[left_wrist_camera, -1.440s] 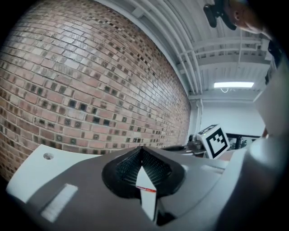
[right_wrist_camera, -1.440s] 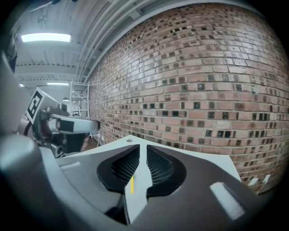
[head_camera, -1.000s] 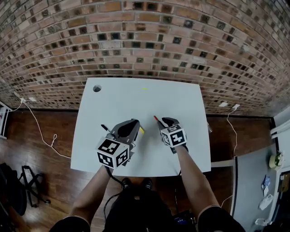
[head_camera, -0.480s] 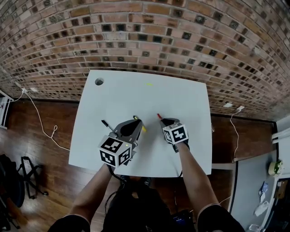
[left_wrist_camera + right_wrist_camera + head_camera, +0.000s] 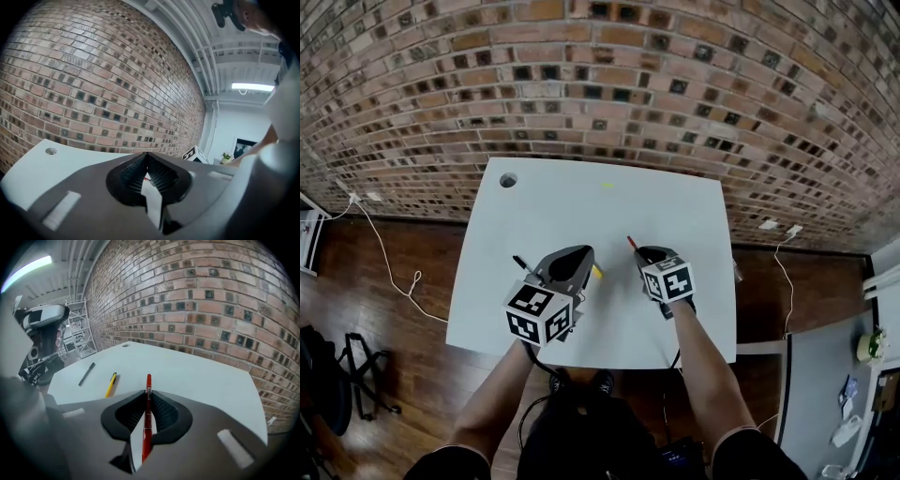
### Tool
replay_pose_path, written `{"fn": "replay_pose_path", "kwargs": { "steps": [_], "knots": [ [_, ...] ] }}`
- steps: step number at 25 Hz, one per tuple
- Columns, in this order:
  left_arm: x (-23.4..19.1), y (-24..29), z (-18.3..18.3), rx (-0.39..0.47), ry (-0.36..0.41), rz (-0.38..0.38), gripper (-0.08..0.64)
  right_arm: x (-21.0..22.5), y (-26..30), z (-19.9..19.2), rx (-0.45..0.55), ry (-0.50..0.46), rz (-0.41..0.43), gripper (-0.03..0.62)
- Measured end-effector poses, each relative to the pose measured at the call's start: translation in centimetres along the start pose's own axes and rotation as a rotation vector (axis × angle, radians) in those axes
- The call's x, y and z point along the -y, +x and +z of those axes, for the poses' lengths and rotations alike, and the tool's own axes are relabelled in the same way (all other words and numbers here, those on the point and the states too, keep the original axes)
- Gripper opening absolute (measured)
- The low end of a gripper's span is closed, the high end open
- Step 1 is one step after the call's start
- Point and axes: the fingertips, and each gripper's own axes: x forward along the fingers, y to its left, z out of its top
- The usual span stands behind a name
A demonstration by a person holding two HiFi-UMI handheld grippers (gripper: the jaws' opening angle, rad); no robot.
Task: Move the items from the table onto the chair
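The right claw [image 5: 147, 398] is pinched narrow on a slim red plastic pen [image 5: 148, 383] over the white tabletop [image 5: 581, 206]. The left claw [image 5: 147, 160] is closed, holding nothing. A yellow pen [image 5: 110, 384] and a black pen [image 5: 86, 373] lie to the left, with bare surface beyond them to the far edge.

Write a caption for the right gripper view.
Right claw shut on a slim red pen; a yellow pen and a black pen lie on the white table.

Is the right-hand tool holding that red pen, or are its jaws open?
Holding it: the right gripper is shut on the red pen, jaws pressing both its sides, the tip poking out ahead.
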Motion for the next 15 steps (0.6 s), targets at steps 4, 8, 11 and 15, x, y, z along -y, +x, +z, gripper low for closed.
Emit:
{"fn": "replay_pose_path", "kwargs": {
  "steps": [4,8,11,15],
  "knots": [
    [0.9,-0.4,1.7,0.031,0.018,-0.008,0.012,-0.6,-3.2,3.2,0.115,-0.022,-0.017,0.041],
    [2.3,-0.7,3.3,0.051,0.039,-0.022,0.012,-1.7,-7.8,7.2,0.264,-0.041,-0.023,0.041],
    [3.6,-1.1,4.6,0.076,0.057,-0.042,0.012,-2.4,-11.8,10.0,0.376,-0.055,-0.037,0.041],
    [5.3,-1.7,6.2,0.107,0.084,-0.066,0.012,-3.7,-17.0,12.9,0.508,-0.079,-0.056,0.041]
  ]
}}
